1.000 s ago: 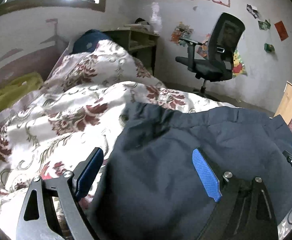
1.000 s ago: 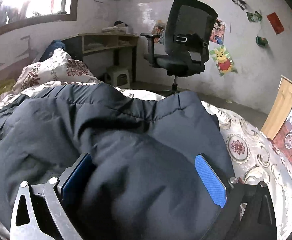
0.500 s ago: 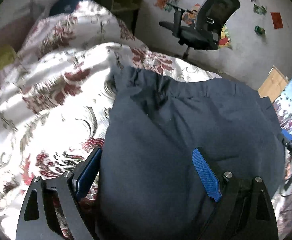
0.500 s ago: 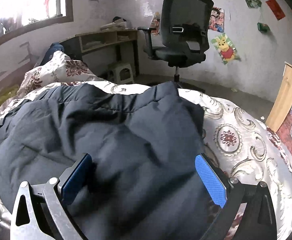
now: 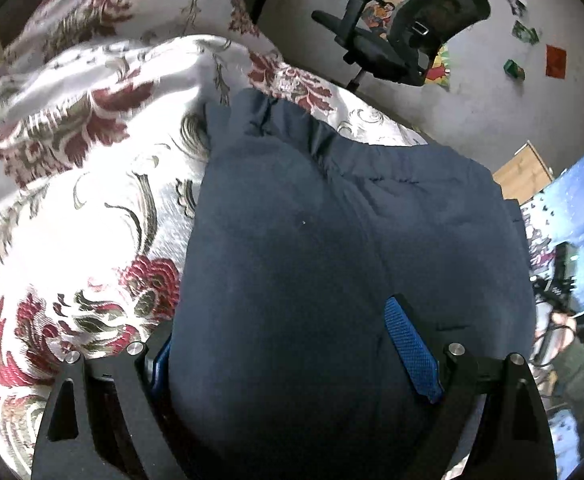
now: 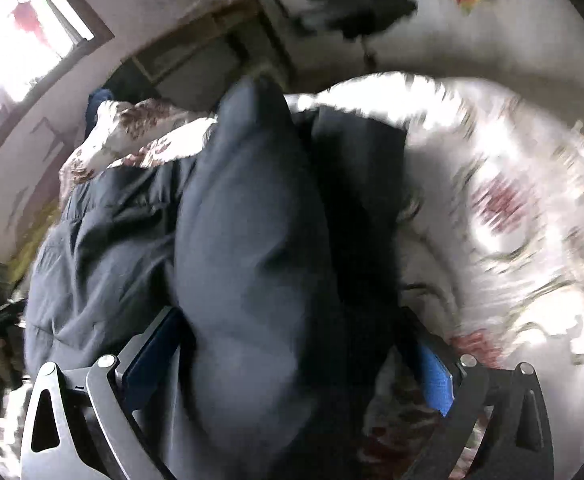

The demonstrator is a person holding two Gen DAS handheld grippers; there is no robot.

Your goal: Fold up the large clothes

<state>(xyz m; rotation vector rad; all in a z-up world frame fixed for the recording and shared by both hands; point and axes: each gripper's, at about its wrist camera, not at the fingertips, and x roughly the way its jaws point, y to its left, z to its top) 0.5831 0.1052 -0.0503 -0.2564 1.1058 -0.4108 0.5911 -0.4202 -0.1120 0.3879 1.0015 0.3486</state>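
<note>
A large dark navy padded jacket [image 5: 332,248] lies on a floral bedspread [image 5: 71,160]. My left gripper [image 5: 287,344] has its jaws wide apart with the jacket's bulk bunched between the blue pads [image 5: 408,344]. In the right wrist view the jacket [image 6: 251,240] is lifted into a tall fold that fills the gap of my right gripper [image 6: 292,356], jaws wide apart with a blue pad [image 6: 436,376] on each side. The right view is motion-blurred. Whether either gripper pinches the cloth cannot be told.
A black office chair [image 5: 408,40] stands by the wall beyond the bed. A wooden desk [image 6: 195,52] and a bright window [image 6: 31,28] are at the back. A wooden board [image 5: 524,172] leans at the right. The other hand-held gripper shows at the right edge [image 5: 560,280].
Both grippers have tipped down and moved over the jacket. The right one has swung quickly left, and the jacket now stands in a raised fold between its fingers.
</note>
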